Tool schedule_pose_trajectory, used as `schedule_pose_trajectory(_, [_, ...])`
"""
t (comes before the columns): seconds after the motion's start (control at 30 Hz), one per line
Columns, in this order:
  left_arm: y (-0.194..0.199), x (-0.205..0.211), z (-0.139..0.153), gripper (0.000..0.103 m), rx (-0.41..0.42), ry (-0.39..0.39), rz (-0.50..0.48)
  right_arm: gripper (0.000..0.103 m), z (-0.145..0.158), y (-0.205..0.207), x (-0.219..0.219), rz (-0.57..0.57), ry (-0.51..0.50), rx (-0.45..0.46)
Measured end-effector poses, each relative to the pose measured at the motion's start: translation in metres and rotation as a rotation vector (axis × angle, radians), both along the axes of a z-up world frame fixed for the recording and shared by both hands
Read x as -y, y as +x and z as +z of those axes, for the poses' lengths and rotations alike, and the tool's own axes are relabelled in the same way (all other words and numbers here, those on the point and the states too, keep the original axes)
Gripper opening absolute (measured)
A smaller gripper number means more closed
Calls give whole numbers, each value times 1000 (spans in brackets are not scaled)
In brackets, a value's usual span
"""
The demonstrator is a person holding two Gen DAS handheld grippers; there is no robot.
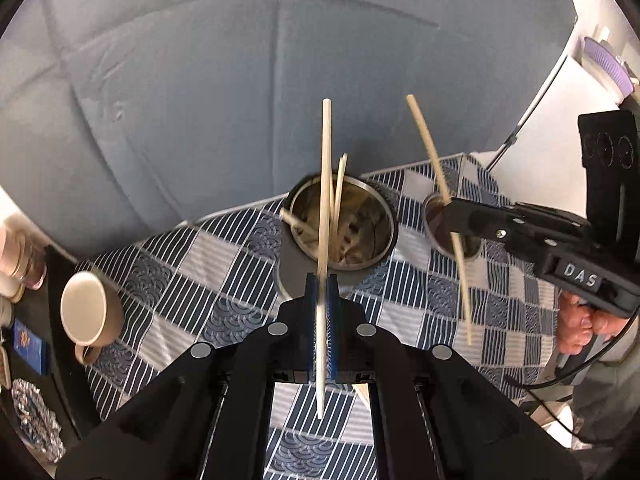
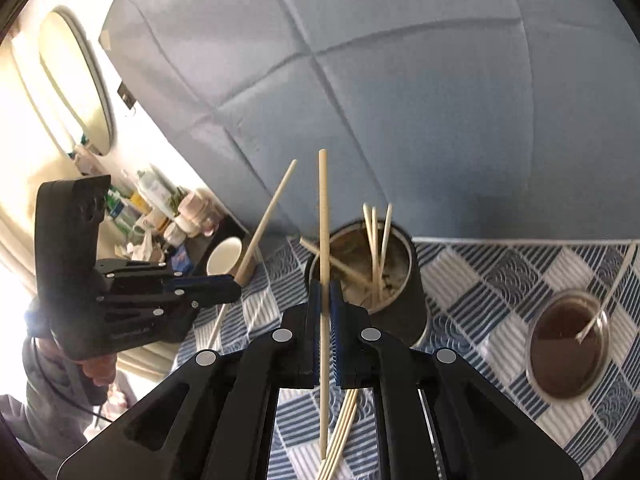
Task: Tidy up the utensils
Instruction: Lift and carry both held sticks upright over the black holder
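Note:
My left gripper [image 1: 321,286] is shut on a pale wooden chopstick [image 1: 325,184], held upright just in front of a steel holder cup [image 1: 390,222] that has several chopsticks in it. My right gripper [image 2: 325,294] is shut on another chopstick [image 2: 323,216], also upright, close to the same steel cup [image 2: 414,276]. The right gripper also shows in the left wrist view [image 1: 452,216], with its chopstick [image 1: 424,136] over a glass. The left gripper shows in the right wrist view [image 2: 236,282] with its chopstick [image 2: 272,208]. Several loose chopsticks [image 2: 340,436] lie on the cloth below my right gripper.
A blue and white checked cloth [image 1: 192,276] covers the table. A beige mug [image 1: 86,312] stands at the left. A glass of brown liquid [image 2: 568,346] holds a stick at the right. A grey-blue padded wall [image 1: 240,80] is behind. Bottles and clutter [image 2: 160,208] stand at the far left.

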State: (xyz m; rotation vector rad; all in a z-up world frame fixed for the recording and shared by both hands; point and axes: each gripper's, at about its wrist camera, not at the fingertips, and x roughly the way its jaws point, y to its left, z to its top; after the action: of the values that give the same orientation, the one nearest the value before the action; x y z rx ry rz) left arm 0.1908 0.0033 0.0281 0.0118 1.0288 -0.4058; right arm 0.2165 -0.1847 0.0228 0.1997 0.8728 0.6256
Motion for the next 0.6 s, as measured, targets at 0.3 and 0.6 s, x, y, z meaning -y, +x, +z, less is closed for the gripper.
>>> schedule_pose_trajectory(0.3, [36,15,-1,5,27,-17,4,5,-6,41,1,-16,36,-15])
schedule_pose_trajectory(0.6, [61,25,-5,5,98,-67,-1,5,-16,70,3,-45,43,1])
